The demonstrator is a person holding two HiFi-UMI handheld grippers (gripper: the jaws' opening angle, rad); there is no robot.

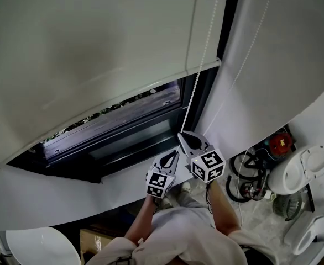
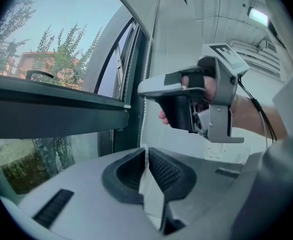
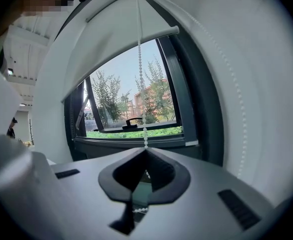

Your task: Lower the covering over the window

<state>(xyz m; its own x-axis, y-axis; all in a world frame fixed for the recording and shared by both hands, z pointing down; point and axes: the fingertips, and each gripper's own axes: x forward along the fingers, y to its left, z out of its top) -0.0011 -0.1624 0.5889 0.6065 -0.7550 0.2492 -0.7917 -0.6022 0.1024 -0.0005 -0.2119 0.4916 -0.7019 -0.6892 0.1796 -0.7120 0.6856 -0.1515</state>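
Looking steeply down from the head view: a white roller blind [image 1: 95, 48] lowered over most of a dark-framed window [image 1: 129, 142], its bottom bar [image 1: 151, 87] slanting across the picture, a strip of bare glass uncovered beneath it and green leaves showing through. Right of the blind, a white bead chain [image 1: 199, 65] dropping in a straight line from the top edge to the two grippers, and a second strand [image 1: 243, 54] hanging further right against the white wall [image 1: 294, 48]. Uppermost, the right gripper [image 3: 145, 151], just beside the window frame's lower right corner, jaws fully together and clamped on the bead chain; in the right gripper view, beads running straight down into the closed tips and showing again below them. Just below and to its left, near but apart, the left gripper [image 2: 146, 151], jaws likewise closed, the beaded line coming down from the right gripper's tip to meet them, so apparently pinching the same chain lower down. On each gripper, a marker cube [image 1: 208, 166] facing the head camera. Below these, the person's forearms [image 1: 221, 206] reaching up from a light shirt. Through the glass in both gripper views: trees, blue sky, a reddish building and a black window handle [image 3: 134, 120]. On the floor at right, well apart from the window: a coil of black cable [image 1: 245, 175], a red object [image 1: 281, 141] and white plastic appliances [image 1: 303, 173], too small to identify.
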